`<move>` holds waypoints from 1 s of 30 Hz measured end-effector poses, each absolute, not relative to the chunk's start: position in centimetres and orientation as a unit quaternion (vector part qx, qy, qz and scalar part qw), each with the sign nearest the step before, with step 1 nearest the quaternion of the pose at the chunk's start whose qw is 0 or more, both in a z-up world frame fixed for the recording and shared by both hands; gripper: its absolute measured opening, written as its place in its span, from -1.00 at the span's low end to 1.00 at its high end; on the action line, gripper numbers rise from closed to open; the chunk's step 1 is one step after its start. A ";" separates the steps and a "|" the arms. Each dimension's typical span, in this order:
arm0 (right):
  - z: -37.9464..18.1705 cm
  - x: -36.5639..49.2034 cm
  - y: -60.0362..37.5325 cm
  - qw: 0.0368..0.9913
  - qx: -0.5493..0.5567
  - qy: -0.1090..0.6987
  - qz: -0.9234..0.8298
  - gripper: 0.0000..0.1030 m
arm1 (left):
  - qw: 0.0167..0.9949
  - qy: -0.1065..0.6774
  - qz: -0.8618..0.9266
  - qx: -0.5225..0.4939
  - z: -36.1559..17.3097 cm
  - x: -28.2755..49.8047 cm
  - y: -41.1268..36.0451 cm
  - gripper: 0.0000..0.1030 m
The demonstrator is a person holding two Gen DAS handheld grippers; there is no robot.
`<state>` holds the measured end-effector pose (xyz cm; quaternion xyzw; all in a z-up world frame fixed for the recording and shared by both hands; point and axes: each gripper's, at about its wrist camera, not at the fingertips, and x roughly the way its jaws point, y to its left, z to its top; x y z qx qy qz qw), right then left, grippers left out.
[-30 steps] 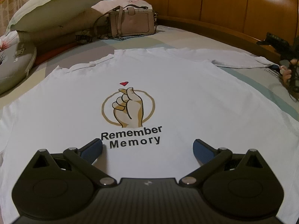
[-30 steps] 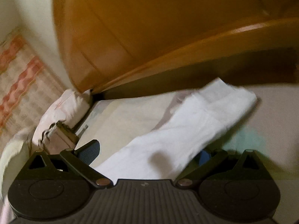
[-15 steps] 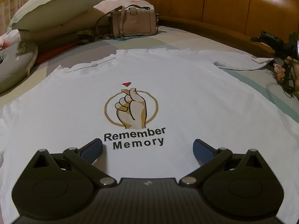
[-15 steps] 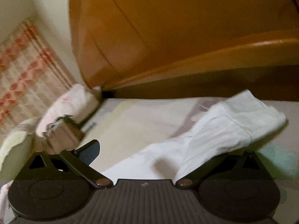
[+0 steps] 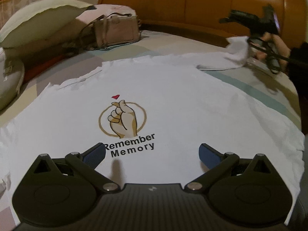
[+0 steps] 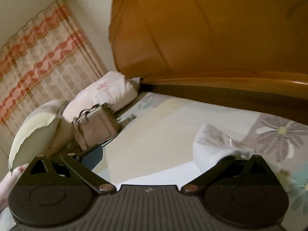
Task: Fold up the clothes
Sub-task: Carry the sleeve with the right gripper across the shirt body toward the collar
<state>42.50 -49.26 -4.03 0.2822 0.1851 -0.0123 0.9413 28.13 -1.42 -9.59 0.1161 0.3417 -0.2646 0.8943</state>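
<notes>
While the white T-shirt [image 5: 173,100] lies flat, print up, mid-bed [image 5: 256,88], its body unfolded, R gripper [image 6: 154,159] lifts one sleeve [image 6: 213,146] w/ fingers spread, grip unclear; L gripper [image 5: 152,152] hovers agape near hem, holding nothing.

The right claw [image 6: 154,154] shows only its left blue pad; its right fingertip is hidden under the bunched white sleeve [image 6: 215,146], so whether it pinches the cloth cannot be told. Seen from the left wrist camera, that claw and the hand [image 5: 277,44] holding it are blurred near the bed's far right corner. The T-shirt [image 5: 173,100] hem is hidden behind the left claw's body. The handbag [image 6: 96,129] is smeared.
</notes>
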 end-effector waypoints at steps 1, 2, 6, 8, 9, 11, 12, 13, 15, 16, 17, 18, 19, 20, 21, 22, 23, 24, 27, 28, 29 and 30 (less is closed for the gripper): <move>-3.7 42.9 -48.5 0.942 0.278 0.189 -0.009 1.00 | 0.893 0.340 -0.270 0.120 -9.4 27.9 -1.4 0.99; -3.4 43.4 -47.7 0.942 0.275 0.193 -0.006 1.00 | 0.892 0.338 -0.275 0.123 -9.3 27.7 -1.3 0.99; -2.2 44.8 -44.4 0.943 0.261 0.205 0.011 1.00 | 0.888 0.330 -0.289 0.141 -8.7 26.8 -1.2 0.98; -1.6 45.5 -42.6 0.944 0.256 0.209 0.020 1.00 | 0.886 0.326 -0.297 0.144 -8.3 26.4 -1.0 0.98; -1.3 45.9 -41.6 0.944 0.253 0.212 0.025 1.00 | 0.885 0.325 -0.302 0.143 -8.2 26.3 -0.8 0.98; -0.8 46.6 -39.8 0.943 0.248 0.217 0.033 1.00 | 0.882 0.326 -0.310 0.138 -8.1 26.2 -0.2 0.99; -0.6 46.9 -38.9 0.943 0.245 0.220 0.037 1.00 | 0.881 0.327 -0.313 0.135 -8.0 26.2 0.1 0.99; -0.5 47.2 -37.9 0.944 0.242 0.222 0.042 1.00 | 0.881 0.331 -0.311 0.131 -8.0 26.3 0.3 0.98; -0.3 47.6 -36.1 0.944 0.236 0.225 0.052 1.00 | 0.883 0.333 -0.304 0.126 -7.9 26.3 0.9 0.98; -0.3 47.8 -35.3 0.943 0.234 0.227 0.058 1.00 | 0.885 0.332 -0.301 0.125 -7.8 26.2 1.2 0.99; -0.3 48.0 -34.5 0.943 0.234 0.229 0.064 1.00 | 0.885 0.333 -0.301 0.123 -7.8 26.2 1.5 0.98; -0.3 48.1 -33.7 0.943 0.231 0.231 0.070 1.00 | 0.885 0.335 -0.299 0.122 -7.8 26.1 1.9 0.98; -0.2 48.3 -32.9 0.943 0.228 0.232 0.075 1.00 | 0.886 0.337 -0.294 0.123 -7.8 26.0 2.2 0.98; -0.2 48.4 -32.2 0.943 0.225 0.232 0.080 1.00 | 0.886 0.340 -0.288 0.125 -7.9 25.9 2.5 0.98; -0.3 48.5 -31.5 0.943 0.225 0.232 0.084 1.00 | 0.886 0.343 -0.284 0.129 -7.9 25.8 2.8 0.98; -0.3 48.5 -30.9 0.942 0.226 0.232 0.088 1.00 | 0.886 0.346 -0.279 0.134 -8.0 25.7 3.1 0.99; -0.4 48.6 -30.3 0.941 0.227 0.234 0.092 1.00 | 0.886 0.348 -0.275 0.137 -8.1 25.6 3.3 0.99; -0.5 48.6 -29.7 0.941 0.226 0.234 0.095 1.00 | 0.886 0.348 -0.273 0.137 -8.0 25.4 3.6 0.98; -0.7 48.6 -28.3 0.942 0.225 0.228 0.099 1.00 | 0.886 0.348 -0.274 0.136 -8.0 25.2 4.3 0.99; -0.7 48.6 -27.7 0.944 0.222 0.225 0.097 1.00 | 0.885 0.348 -0.276 0.139 -8.1 25.1 4.6 0.99; -0.8 48.5 -27.1 0.946 0.217 0.222 0.094 1.00 | 0.885 0.348 -0.276 0.140 -8.2 25.1 4.8 0.98; -0.8 48.5 -26.6 0.948 0.212 0.219 0.091 1.00 | 0.884 0.350 -0.275 0.140 -8.3 25.0 5.1 0.98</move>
